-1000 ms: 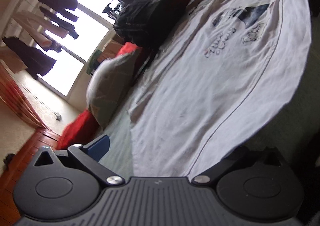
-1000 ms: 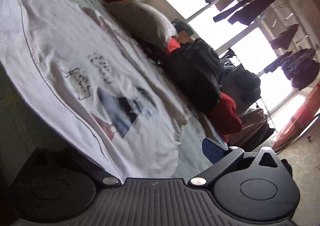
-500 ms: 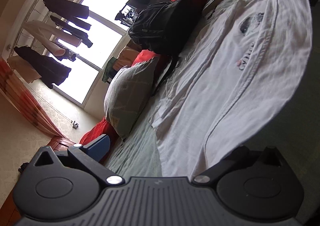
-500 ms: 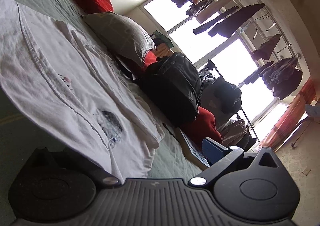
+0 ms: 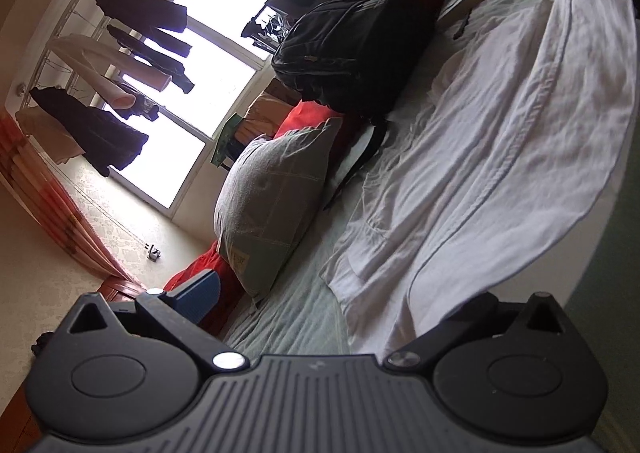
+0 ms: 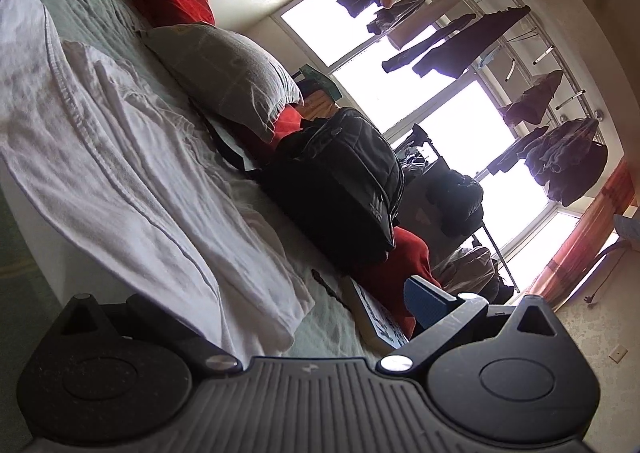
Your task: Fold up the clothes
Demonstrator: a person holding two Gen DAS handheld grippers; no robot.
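White shirt (image 5: 480, 157) doubled over on green bed (image 5: 296, 313), apparently draped over both wide-spread grippers.

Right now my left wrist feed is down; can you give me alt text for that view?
A white T-shirt lies on the green bedspread, its near hem at the left claw, whose jaws are spread wide. Beyond it a grey pillow and a black backpack sit before bright windows.
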